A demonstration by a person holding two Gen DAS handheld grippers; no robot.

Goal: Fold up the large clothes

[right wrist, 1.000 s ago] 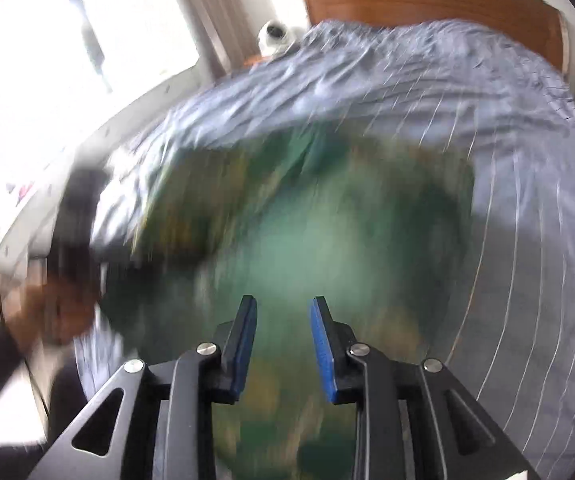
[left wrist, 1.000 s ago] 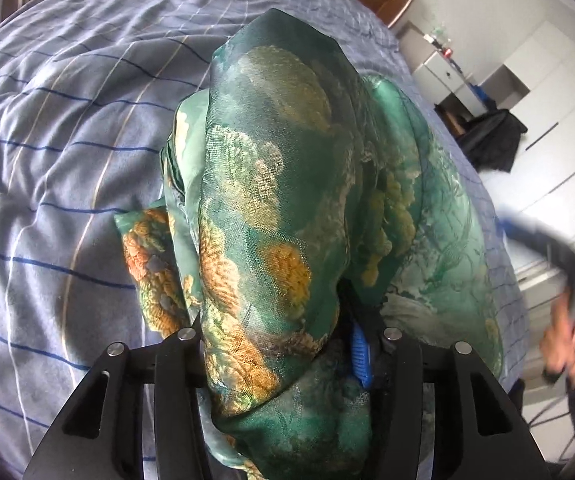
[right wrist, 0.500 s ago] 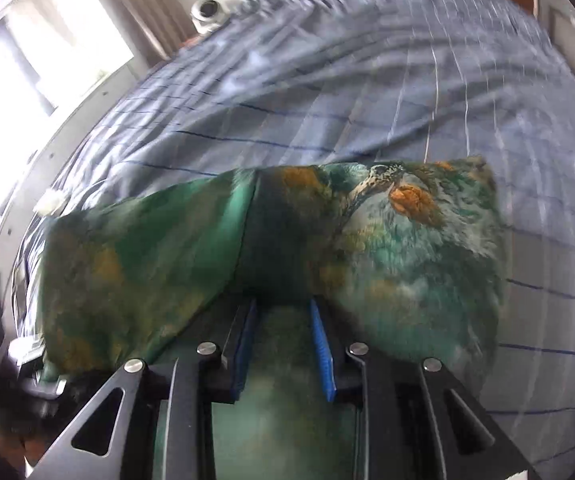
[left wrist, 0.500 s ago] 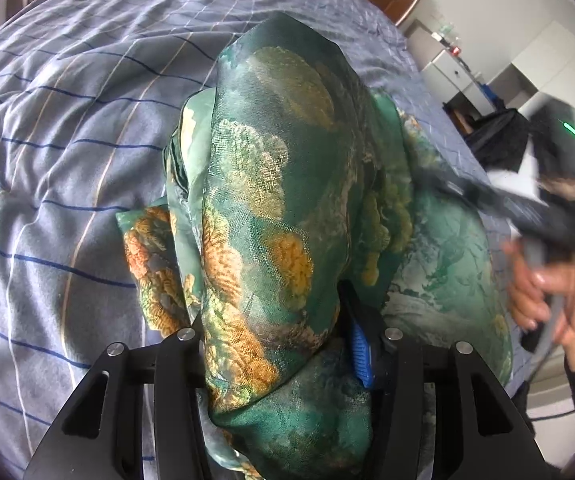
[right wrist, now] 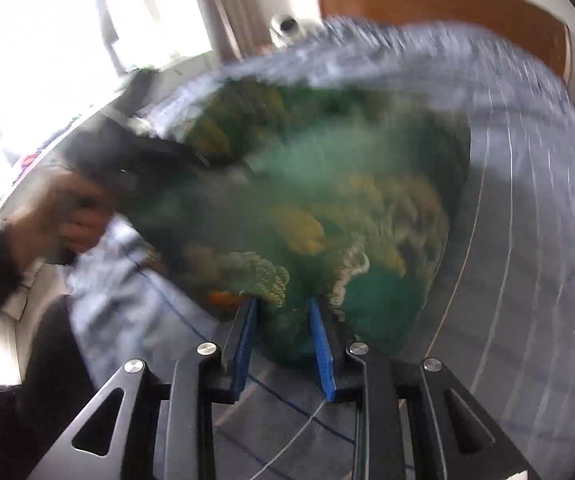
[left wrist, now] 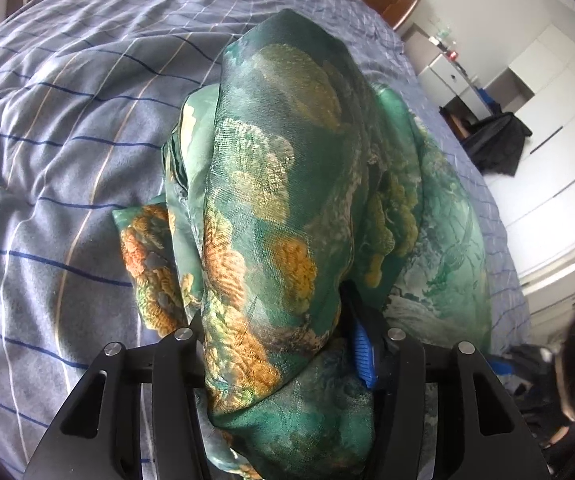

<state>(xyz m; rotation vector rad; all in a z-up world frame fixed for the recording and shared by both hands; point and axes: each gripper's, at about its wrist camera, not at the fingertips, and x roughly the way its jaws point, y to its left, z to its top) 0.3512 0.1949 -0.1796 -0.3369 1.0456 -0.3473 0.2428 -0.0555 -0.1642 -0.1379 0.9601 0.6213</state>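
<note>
Green patterned garment (left wrist: 287, 208) heaped on a blue striped bedspread (left wrist: 59, 128), wooden headboard (right wrist: 439, 4) behind.

The left gripper (left wrist: 283, 340) pinches a thick bunch of the cloth. The right gripper (right wrist: 283, 340) has its fingers spread at the garment's near edge; blur hides whether they touch. White cupboards (left wrist: 559, 92) and a bright window (right wrist: 55, 48) flank the bed.

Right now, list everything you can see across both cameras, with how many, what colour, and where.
garment: one, green with orange and gold print, heaped on the bed
bedcover: one, grey-blue with dark and pale stripes, under the garment
headboard: one, brown wood, far end of the bed
cabinets: white, along the wall right of the bed
dark cloth: one, black, by the cabinets
window: one, bright, left of the bed
left gripper: black, fingers closed on a thick bunch of garment
right gripper: black with blue pads, garment edge between the fingers; blurred
hand: one, dark sleeve, holding the left gripper
</note>
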